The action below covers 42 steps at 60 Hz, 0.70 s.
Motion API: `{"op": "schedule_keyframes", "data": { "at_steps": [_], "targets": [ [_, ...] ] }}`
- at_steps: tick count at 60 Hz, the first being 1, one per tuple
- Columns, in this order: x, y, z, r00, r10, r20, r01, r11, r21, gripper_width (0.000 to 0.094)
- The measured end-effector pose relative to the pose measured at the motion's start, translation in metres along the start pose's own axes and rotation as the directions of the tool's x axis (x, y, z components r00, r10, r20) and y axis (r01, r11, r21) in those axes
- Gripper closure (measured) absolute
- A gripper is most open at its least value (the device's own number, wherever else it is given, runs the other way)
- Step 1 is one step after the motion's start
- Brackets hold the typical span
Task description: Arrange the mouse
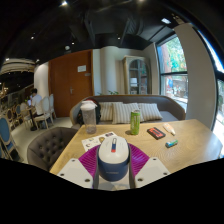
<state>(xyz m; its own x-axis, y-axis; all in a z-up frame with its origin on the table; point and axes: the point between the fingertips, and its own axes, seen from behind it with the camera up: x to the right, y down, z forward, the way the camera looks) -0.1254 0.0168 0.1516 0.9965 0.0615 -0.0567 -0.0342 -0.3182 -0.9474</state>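
One mouse point(113, 158): white-and-grey, clamped between both pink pads point(91, 160) — lifted for carrying.
Gripper point(113, 170): narrow, holding mouse.
Wooden table point(190, 143): far bottle point(135, 122), jug point(89, 115) — room nearer.

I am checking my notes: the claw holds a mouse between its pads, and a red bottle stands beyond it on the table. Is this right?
Not quite. In the gripper view, the bottle is green, not red. The rest holds: the claw holds the mouse between its pads, and the bottle stands beyond it on the table.
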Motion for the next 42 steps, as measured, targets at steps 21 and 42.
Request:
{"op": "schedule_keyframes", "data": {
  "at_steps": [21,42],
  "targets": [
    [-0.043,0.146,0.03,0.998,-0.056,-0.001,0.054,0.966,-0.252,0.052],
    [-0.04,0.161,0.015,0.999,0.0,0.053,0.017,0.949,-0.314,0.0086]
  ]
}}
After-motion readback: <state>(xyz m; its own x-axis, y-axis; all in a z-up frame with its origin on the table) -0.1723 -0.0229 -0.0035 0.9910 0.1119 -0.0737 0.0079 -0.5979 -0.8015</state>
